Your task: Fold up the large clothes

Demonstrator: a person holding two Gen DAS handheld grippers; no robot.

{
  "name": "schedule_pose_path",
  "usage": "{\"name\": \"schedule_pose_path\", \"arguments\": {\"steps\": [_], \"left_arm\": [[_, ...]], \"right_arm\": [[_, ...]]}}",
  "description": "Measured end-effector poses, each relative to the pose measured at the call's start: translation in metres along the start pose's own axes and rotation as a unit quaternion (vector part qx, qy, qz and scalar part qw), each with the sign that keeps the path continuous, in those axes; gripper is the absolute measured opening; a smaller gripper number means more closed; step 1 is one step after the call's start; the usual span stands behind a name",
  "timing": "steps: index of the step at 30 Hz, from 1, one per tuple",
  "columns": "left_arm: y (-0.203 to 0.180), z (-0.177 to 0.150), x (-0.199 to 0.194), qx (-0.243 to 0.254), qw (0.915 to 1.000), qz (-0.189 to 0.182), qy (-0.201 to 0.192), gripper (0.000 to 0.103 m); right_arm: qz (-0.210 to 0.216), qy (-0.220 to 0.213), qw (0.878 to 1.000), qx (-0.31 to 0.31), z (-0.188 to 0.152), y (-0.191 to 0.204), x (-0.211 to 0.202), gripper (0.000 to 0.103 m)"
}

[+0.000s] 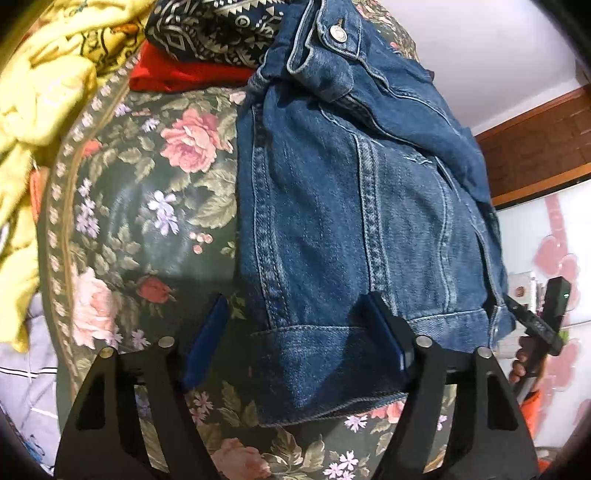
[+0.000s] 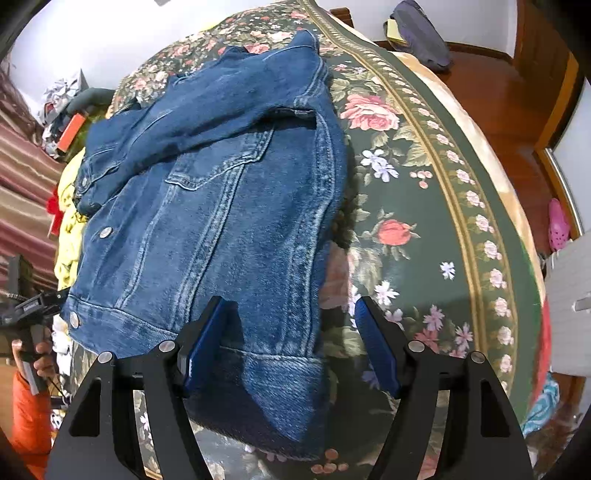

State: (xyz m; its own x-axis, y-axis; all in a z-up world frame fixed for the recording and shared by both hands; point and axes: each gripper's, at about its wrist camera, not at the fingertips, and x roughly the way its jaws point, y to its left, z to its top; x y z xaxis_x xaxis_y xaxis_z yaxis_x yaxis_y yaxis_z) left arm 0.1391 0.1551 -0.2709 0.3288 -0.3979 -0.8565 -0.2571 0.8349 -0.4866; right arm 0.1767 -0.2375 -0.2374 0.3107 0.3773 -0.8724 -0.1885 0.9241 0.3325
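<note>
Denim jacket (image 2: 221,206) flat on floral bedspread (image 2: 406,206), front up, sleeve folded across chest, metal buttons visible along placket. Landmark = jacket, everything below relative to it.

Left gripper (image 1: 299,343): angled down at jacket hem, blue pads straddling hem corner. Jaws apart; one pad just off the jacket's side edge over bedspread, other pad at or over the denim further along the hem. Denim between the pads, no pinch visible, so released.

Right gripper (image 2: 291,343): angled down at opposite hem corner. Jaws apart; one pad over the denim, other pad off the jacket's edge over bedspread. Hem corner between pads, not clamped. Cannot tell whether the pad over the denim touches cloth.

Beyond jacket collar end in left wrist view: black patterned cloth (image 1: 218,29) on top of red cloth (image 1: 177,75), yellow fabric (image 1: 44,92) further out to the side.
Beside jacket hem, at frame edge of right wrist view: person's hand (image 2: 40,358) on the other tool's handle, orange sleeve (image 2: 26,417) below.
Past far side of jacket: wooden floor (image 2: 491,92), dark bag (image 2: 421,37) on it.
</note>
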Motion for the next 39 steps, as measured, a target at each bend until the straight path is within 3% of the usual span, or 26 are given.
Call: {"name": "schedule_pose_path", "arguments": {"steps": [2,4,6,8,10,16,20,25,30,35,39], "left_arm": [[0.005,-0.003,0.003,-0.014,0.9996,-0.022,0.006,0.07],[0.01,-0.006,0.003,-0.015,0.9994,-0.032,0.004,0.069],[0.009,-0.008,0.002,-0.01,0.999,-0.042,0.0,0.061],[0.002,-0.012,-0.004,0.013,0.9991,-0.04,-0.008,0.043],[-0.008,-0.02,-0.015,0.044,0.9988,-0.007,-0.023,0.027],[-0.052,-0.016,-0.05,0.116,0.9871,0.056,-0.095,0.02],[-0.086,-0.004,-0.078,0.153,0.9751,0.065,-0.147,0.02],[-0.12,0.036,-0.111,0.183,0.9579,0.057,-0.213,0.019],[-0.13,0.085,-0.126,0.166,0.9496,0.05,-0.261,0.019],[-0.112,0.153,-0.109,0.084,0.9569,0.044,-0.274,0.019],[-0.093,0.2,-0.072,0.055,0.9575,0.097,-0.266,0.019]], "right_arm": [[0.01,-0.003,1.0,-0.006,0.0,0.004,0.003,0.063],[0.017,-0.005,1.0,-0.012,-0.001,0.012,0.005,0.047],[0.023,-0.008,0.999,-0.025,0.001,0.019,0.007,0.039],[0.018,-0.014,0.999,-0.045,0.002,0.027,0.009,0.03],[0.02,-0.017,0.998,-0.053,0.005,0.033,0.008,0.02],[0.012,-0.066,0.995,-0.079,0.018,0.049,-0.013,0.017],[0.016,-0.1,0.99,-0.096,0.036,0.063,-0.031,0.017],[0.021,-0.139,0.983,-0.118,0.066,0.082,-0.052,0.016],[0.014,-0.183,0.975,-0.128,0.11,0.091,-0.063,0.016],[-0.018,-0.187,0.976,-0.112,0.173,0.087,-0.039,0.015],[-0.04,-0.178,0.979,-0.09,0.211,0.076,-0.01,0.015]]}}
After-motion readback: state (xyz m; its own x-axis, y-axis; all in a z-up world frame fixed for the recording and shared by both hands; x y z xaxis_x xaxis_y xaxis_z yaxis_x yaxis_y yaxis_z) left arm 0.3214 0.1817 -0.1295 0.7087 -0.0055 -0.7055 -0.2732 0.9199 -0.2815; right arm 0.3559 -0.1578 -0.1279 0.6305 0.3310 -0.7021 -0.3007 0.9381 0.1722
